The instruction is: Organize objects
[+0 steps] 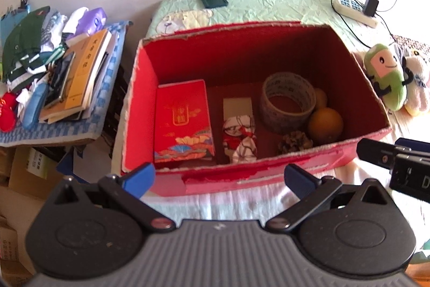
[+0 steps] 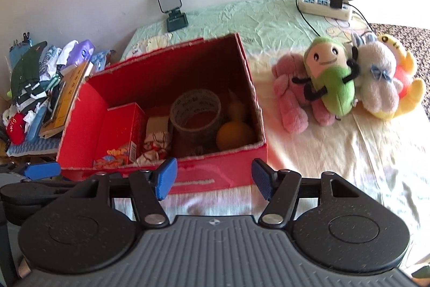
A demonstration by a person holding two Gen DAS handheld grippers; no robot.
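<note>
An open red cardboard box (image 1: 268, 45) sits on the bed (image 2: 336, 158), toward its left edge and a little back from the near edge, on the pale sheet. It already holds several things: a flat red gift packet with a gold emblem and flower print (image 1: 184, 121) against the left wall, a small folded cloth with a red and white pattern (image 1: 242, 137) beside it, a wide roll of printed packing tape (image 1: 287, 101) lying flat toward the right, two round yellow-orange fruits (image 1: 325, 124) touching the roll in the right near corner, and a brown pine cone (image 1: 295, 142) by the near wall. So part of the sorting looks done.

What seems left is the cluster of soft toys on the bed to the right of the box: a green and white bean-shaped plush with a smiling face (image 2: 332, 77), a pink plush (image 2: 293, 101) just beside it, a white fluffy plush with a blue bow (image 2: 376, 82) and a yellow plush (image 2: 405, 88) behind. They lie touching one another, apart from the box. A heap of books and clothes (image 1: 53, 71) on a separate stand beyond the left edge of the bed may also want tidying; that is only a guess.

The left tool (image 1: 219, 175) hangs before the near wall of the box with its blue pads spread wide and nothing between them. The right tool (image 2: 213, 176) is likewise well open and empty, near the box's right near corner. The toys are probably next.
</note>
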